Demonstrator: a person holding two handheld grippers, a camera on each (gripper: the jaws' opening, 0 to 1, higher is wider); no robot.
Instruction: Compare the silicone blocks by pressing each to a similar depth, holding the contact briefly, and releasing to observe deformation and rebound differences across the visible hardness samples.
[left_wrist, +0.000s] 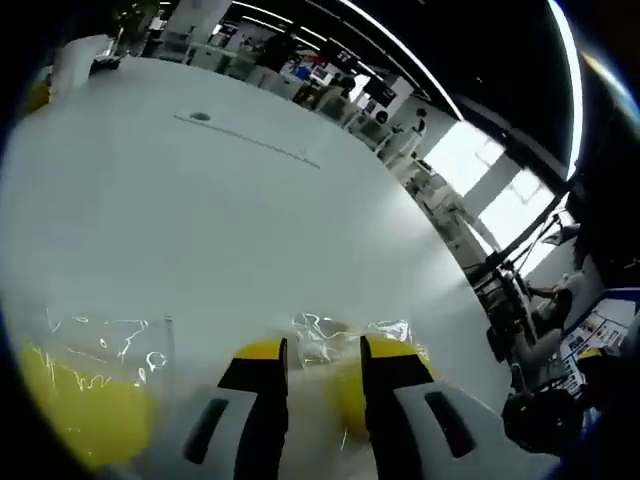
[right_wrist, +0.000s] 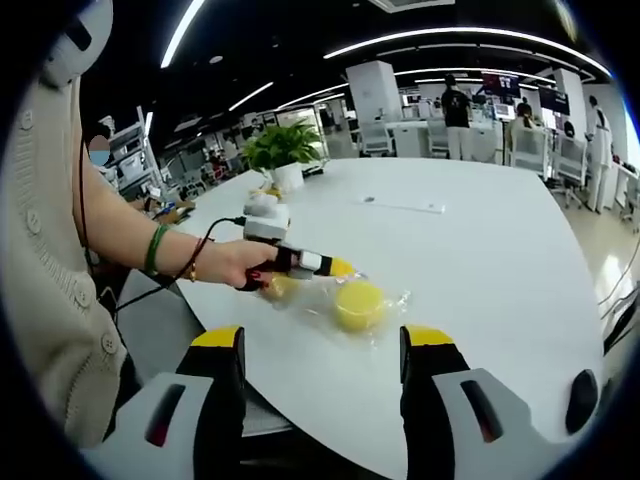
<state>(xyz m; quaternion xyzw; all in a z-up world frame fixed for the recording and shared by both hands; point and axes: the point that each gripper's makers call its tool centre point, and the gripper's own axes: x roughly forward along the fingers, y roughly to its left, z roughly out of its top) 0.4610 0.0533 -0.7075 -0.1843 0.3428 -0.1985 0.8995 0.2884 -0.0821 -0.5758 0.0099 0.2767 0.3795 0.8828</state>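
A: Where is your left tool (left_wrist: 323, 350)?

B: Low in the left gripper view, bottom centre. Its yellow-tipped jaws stand a narrow gap apart over a yellow silicone block (left_wrist: 350, 395) in clear wrap. Whether they pinch the wrap or only rest on it, you cannot tell; the picture is blurred there.

A: Anything else near it?

B: A second yellow block in wrap (left_wrist: 85, 400) lies at the lower left of that frame, apart from the jaws. Both sit on the white bench (left_wrist: 220, 200), which runs up to the frame's top.

A: And from your right side?

B: In the right gripper view your right tool (right_wrist: 322, 345) hangs released, jaws spread wide at the bottom of the frame, off the near edge of the bench (right_wrist: 480, 260), holding nothing. Between the jaws and further up, mid-frame, a round yellow block (right_wrist: 360, 303) lies in its clear wrap on the bench. Just left of it your hand (right_wrist: 232, 263) holds the left tool (right_wrist: 335, 267), its yellow tips down at the wrap beside that block. Another yellow piece (right_wrist: 278, 287) shows under the hand, partly hidden.

A: Other items?

B: A green wristband (right_wrist: 153, 249) on your forearm, a cable (right_wrist: 195, 245) trailing from the left tool, and a potted plant (right_wrist: 283, 150) at the bench's far left, upper middle of the frame.
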